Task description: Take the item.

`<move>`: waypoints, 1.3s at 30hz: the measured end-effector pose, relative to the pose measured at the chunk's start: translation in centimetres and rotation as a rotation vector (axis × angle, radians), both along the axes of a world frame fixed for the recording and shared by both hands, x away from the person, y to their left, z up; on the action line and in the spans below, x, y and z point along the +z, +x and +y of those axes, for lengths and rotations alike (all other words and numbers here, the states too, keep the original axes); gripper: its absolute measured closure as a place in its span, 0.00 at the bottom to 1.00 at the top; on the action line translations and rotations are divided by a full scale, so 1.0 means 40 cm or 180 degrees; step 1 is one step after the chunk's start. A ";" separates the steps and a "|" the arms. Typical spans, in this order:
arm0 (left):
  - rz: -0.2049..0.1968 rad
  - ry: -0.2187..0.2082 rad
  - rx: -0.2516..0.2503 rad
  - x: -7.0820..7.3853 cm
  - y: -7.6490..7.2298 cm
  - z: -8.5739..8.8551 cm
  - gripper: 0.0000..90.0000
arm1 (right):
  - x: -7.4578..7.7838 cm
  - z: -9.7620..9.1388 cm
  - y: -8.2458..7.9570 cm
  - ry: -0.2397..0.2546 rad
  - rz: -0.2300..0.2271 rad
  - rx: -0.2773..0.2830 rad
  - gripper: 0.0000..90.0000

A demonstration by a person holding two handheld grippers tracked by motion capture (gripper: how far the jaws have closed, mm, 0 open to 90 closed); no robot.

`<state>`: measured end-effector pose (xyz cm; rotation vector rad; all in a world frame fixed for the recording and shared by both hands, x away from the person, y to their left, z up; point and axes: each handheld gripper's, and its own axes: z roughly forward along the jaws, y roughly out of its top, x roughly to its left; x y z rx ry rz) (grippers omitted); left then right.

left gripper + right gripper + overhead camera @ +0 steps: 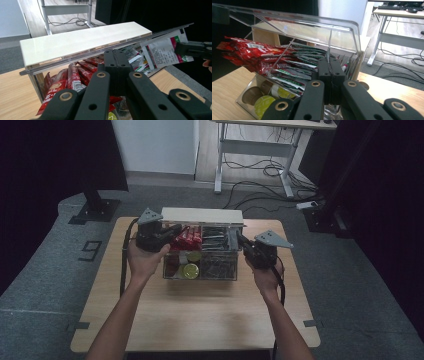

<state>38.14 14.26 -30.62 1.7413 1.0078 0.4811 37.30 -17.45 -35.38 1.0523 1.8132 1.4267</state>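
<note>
Black and clenched, both claws flank a clear acrylic organiser (pixel 200 270) on the tabletop (pixel 200 315): the left claw (pixel 172 231) beside its red sachets (pixel 189 236), the right claw (pixel 241 239) pinched on a thin clear divider (pixel 329 47). Judging by this, the lifted lid (pixel 294 23) wants slow, level handling. The lid's hinge is hidden.

a light wooden table (pixel 200 320) fills the middle of the high view, standing on grey carpet (pixel 45 270). at 12 o'clock a white-framed desk (pixel 260 145) stands, with black cables (pixel 260 175) looped on the floor beneath it. at 10 o'clock a black stand base (pixel 95 210) rests on the floor. a white power strip (pixel 306 205) lies at 2 o'clock.
</note>
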 end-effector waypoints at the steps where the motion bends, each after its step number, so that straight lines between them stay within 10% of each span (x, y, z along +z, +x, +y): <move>1: 0.0003 0.0001 -0.0005 0.000 0.000 0.000 1.00 | 0.000 -0.003 -0.002 0.0004 -0.0005 0.0006 0.99; 39: 0.0001 -0.0012 0.0000 -0.002 -0.001 -0.001 1.00 | -0.003 -0.088 -0.076 0.0227 -0.0132 -0.0014 0.99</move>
